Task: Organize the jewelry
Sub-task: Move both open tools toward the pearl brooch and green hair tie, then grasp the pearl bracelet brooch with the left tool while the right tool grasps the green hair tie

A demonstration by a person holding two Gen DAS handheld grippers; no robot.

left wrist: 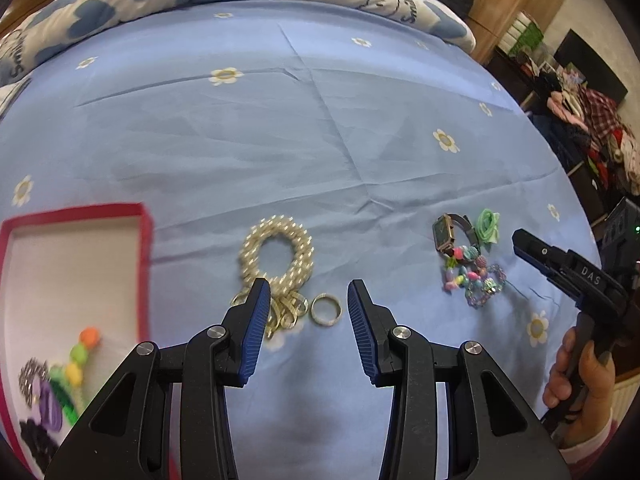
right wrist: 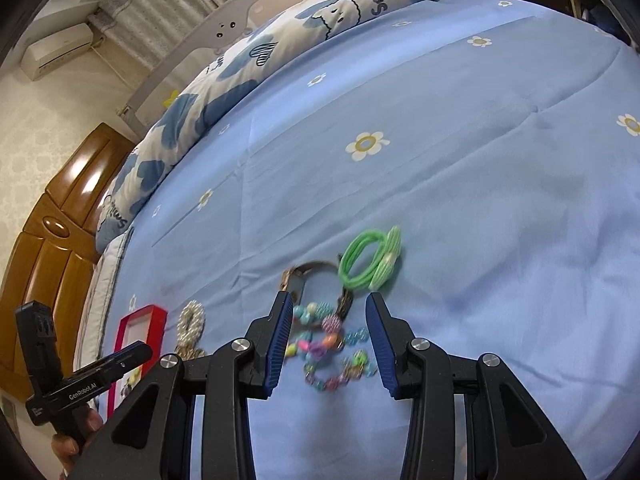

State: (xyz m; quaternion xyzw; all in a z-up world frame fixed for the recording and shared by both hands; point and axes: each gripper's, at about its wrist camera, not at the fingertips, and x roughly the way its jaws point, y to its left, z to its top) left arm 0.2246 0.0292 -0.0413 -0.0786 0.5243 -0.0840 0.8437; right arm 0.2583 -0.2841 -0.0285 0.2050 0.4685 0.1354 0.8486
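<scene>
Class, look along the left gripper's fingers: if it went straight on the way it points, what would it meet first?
Probably the small ring lying on the bedsheet, which sits between the open fingers of the left gripper. The gold chain by the left finger is a near rival, since depth is hard to judge.

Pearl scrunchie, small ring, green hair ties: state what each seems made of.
Pearl scrunchie: glossy cream beads, probably plastic imitation pearl, over a stretchy band.
Small ring: pale gold metal by its shine; the rim looks textured, possibly tiny stones.
Green hair ties: smooth, slightly translucent loops, likely rubber or silicone.
</scene>
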